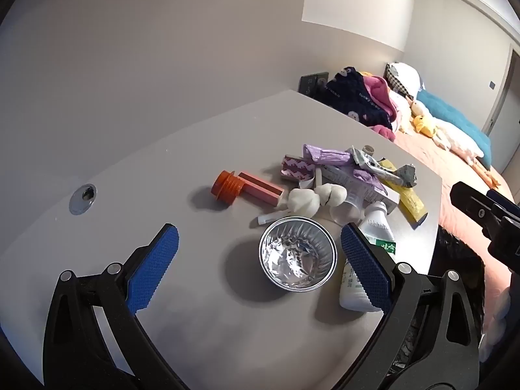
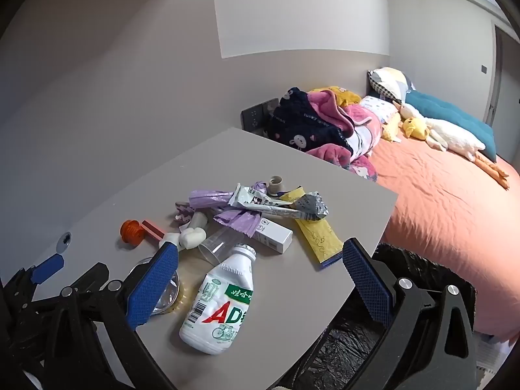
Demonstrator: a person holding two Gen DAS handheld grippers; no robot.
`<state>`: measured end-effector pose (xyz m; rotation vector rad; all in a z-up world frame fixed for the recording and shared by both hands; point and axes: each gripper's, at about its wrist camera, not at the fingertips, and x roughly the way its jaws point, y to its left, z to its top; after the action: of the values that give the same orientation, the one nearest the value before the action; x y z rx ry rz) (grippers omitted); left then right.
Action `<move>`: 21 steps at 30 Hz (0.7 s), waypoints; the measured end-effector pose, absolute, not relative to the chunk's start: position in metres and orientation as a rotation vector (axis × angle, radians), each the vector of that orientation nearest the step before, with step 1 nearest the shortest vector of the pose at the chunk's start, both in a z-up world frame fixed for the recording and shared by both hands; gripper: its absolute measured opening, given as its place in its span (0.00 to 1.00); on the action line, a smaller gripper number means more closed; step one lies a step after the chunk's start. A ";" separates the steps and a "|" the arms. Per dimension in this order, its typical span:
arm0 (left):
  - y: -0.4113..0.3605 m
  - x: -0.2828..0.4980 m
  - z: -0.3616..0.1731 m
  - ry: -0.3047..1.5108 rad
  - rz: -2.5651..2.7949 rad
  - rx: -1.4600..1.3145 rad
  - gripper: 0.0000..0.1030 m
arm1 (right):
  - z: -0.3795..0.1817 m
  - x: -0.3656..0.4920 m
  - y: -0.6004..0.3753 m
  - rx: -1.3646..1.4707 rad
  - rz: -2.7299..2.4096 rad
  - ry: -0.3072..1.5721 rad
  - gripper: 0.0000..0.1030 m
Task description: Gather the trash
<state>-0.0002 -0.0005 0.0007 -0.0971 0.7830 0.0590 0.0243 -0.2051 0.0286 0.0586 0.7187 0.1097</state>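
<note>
Trash lies in a heap on a grey table (image 1: 162,169). A foil cup (image 1: 297,253) stands upright between the fingers of my open, empty left gripper (image 1: 260,260). A white AD milk bottle (image 2: 221,299) lies on its side between the fingers of my open, empty right gripper (image 2: 260,279), partly hidden in the left wrist view (image 1: 367,253). Behind them lie a clear plastic cup (image 2: 217,247), white foam lumps (image 1: 305,201), an orange screw cap (image 1: 226,187), a pink box (image 1: 260,188), purple wrappers (image 2: 227,208), a white carton (image 2: 273,234) and a yellow packet (image 2: 318,234).
A black-lined trash bin (image 2: 373,325) stands below the table's right edge. A bed (image 2: 455,214) with an orange sheet, heaped clothes (image 2: 318,123) and plush toys lies beyond. A metal grommet hole (image 1: 83,198) sits in the table at the left. A wall stands behind the table.
</note>
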 end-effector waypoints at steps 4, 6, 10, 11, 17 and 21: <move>0.000 0.001 0.001 0.788 0.060 -0.101 0.94 | 0.027 0.025 -0.205 0.057 0.108 0.719 0.97; -0.003 0.000 0.005 0.779 0.054 -0.099 0.94 | 0.027 0.026 -0.206 0.060 0.107 0.722 0.97; -0.004 0.000 0.009 0.780 0.056 -0.098 0.94 | 0.030 0.023 -0.206 0.064 0.106 0.716 0.97; -0.004 0.000 0.004 0.776 0.045 -0.091 0.94 | 0.031 0.023 -0.206 0.065 0.106 0.715 0.97; -0.005 -0.001 0.005 0.776 0.045 -0.088 0.94 | 0.028 0.024 -0.206 0.062 0.105 0.719 0.97; -0.005 -0.001 0.005 0.776 0.044 -0.088 0.94 | 0.029 0.024 -0.206 0.063 0.106 0.719 0.97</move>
<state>-0.0013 -0.0049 0.0051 -0.0879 0.7759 0.0439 0.0240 -0.2062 0.0292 0.0632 0.7192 0.1056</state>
